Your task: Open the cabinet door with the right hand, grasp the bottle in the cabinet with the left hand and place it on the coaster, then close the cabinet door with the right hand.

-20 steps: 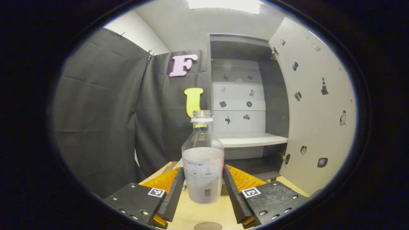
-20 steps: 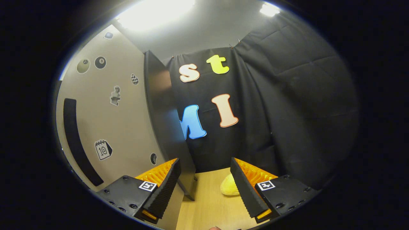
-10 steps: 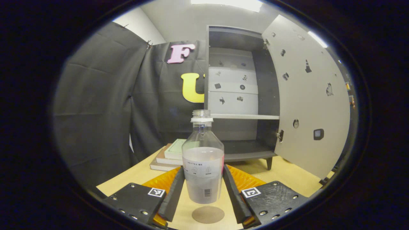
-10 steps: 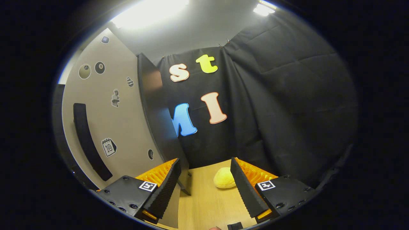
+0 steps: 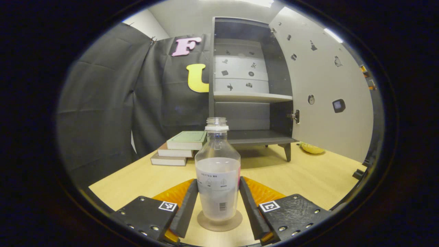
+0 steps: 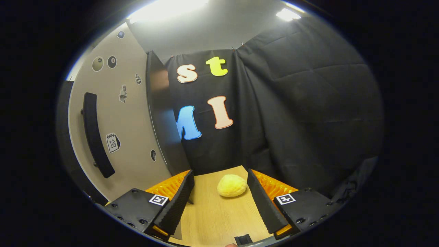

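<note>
In the left gripper view our left hand-held gripper (image 5: 218,197) grips the bottle (image 5: 217,175) between both fingers, straight ahead of it, upright with its open neck pointing up. Its base seems to sit on the coaster (image 5: 219,222) on the surface (image 5: 308,175), though contact is hard to confirm. Our right hand-held gripper (image 6: 221,199) hangs with fingers spread and empty, nearer the open cabinet door (image 6: 120,130) to its left.

Layout relative to the cabinet (image 5: 247,85): the bottle (image 5: 217,178) stood upright on the coaster (image 5: 219,221), before the cabinet on the table (image 5: 308,178); stacked books (image 5: 181,147) lay to its left; its door (image 5: 322,92) hung open rightward, a rounded object (image 5: 311,148) beneath.
</note>
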